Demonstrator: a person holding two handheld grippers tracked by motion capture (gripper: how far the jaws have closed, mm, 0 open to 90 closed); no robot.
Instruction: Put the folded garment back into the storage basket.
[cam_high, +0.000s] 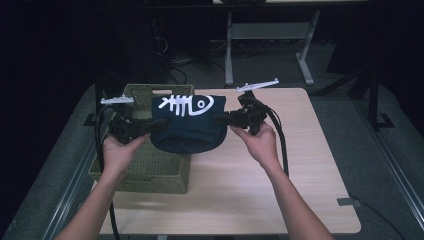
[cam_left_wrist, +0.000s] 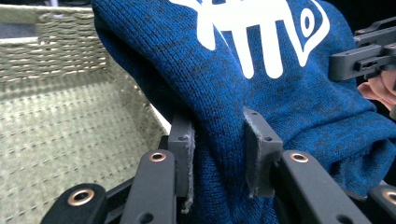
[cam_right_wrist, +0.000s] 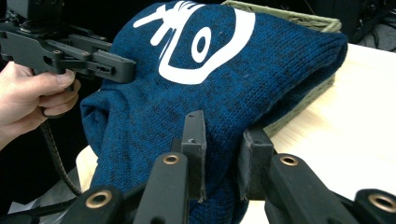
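Looking down from the high view, a folded dark blue knitted garment (cam_high: 187, 124) with a white fish-skeleton print was held in the air between the two grippers, above the right part of a green woven basket (cam_high: 150, 167) standing on the left side of a light wooden table (cam_high: 280, 190). The left gripper (cam_high: 150, 126) met its left edge and the right gripper (cam_high: 221, 119) its right edge, each held in a hand.

In the left gripper view, the jaws were closed partway on a thick fold of the blue knit (cam_left_wrist: 261, 93), pads pressing the cloth from both sides, with the basket's floor (cam_left_wrist: 60, 135) below and left.

In the right gripper view, the jaws likewise pinched a fold of the garment (cam_right_wrist: 224, 93), while the left gripper (cam_right_wrist: 126, 71) gripped its far edge.
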